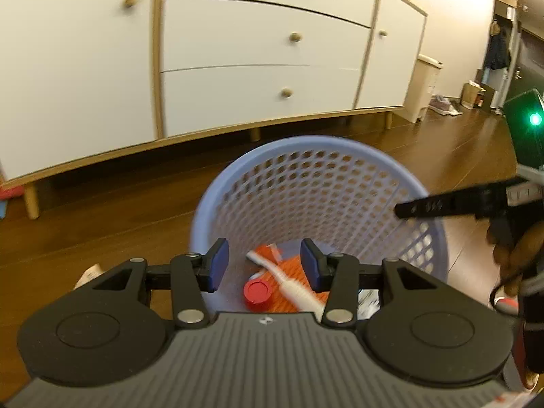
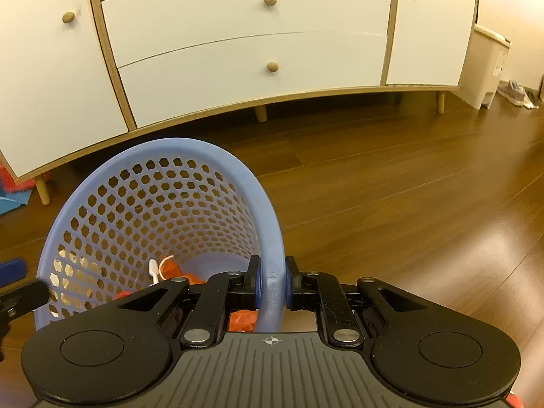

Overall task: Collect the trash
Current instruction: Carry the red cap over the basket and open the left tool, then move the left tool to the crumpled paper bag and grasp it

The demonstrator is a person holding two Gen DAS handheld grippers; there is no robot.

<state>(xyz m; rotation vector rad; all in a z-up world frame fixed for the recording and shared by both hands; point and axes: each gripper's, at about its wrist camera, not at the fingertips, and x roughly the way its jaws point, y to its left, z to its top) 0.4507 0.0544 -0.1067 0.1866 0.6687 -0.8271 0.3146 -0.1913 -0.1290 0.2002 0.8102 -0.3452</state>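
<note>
Both wrist views close above basket (image 1: 316,183), facing shared sideboard (image 2: 244,51)

We list a white sideboard (image 2: 251,51) with light wood trim, round wooden knobs (image 2: 271,0) and short wooden legs (image 2: 261,113), standing on a dark wood plank floor (image 2: 391,187). Beside its right end we note a cream lidded bin (image 2: 489,68), then shoes (image 2: 518,93) on the floor. Far down the room we record coats (image 1: 498,51) hanging by a door.
</note>
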